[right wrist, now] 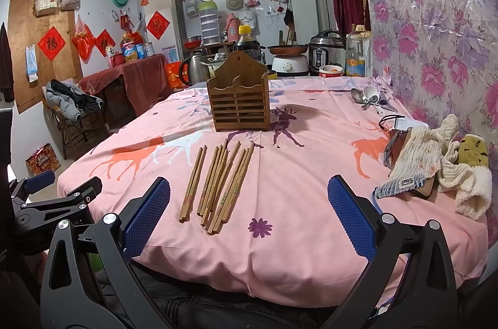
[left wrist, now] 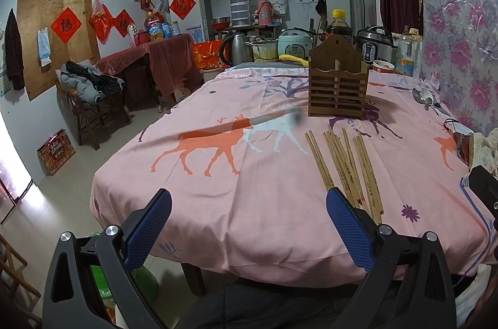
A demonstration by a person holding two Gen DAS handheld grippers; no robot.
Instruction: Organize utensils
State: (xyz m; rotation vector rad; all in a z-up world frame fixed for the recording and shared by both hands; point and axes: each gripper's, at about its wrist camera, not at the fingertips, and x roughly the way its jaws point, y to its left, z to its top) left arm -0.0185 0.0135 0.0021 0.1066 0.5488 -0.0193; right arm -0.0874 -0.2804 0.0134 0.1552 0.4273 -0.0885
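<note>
Both grippers hovering at the near bench edge, fingers spread and holding nothing; utensils not yet sorted.

Chopsticks [right wrist: 219, 184] are lying loose and overlapping at centre frame on the pink deer cloth [right wrist: 280, 251]; wooden slatted holder [right wrist: 239, 101] is standing upright beyond them, spoons [right wrist: 368, 98] well apart at upper right. Risks: right gripper [right wrist: 249, 213] pinching several crossed sticks at once, or rolling them off the near edge; slack cloth bunching; nudging the holder over. Rags [right wrist: 442, 160] are crowding the right side. Left gripper [left wrist: 249, 223] is hanging close to the sticks' near ends.
</note>
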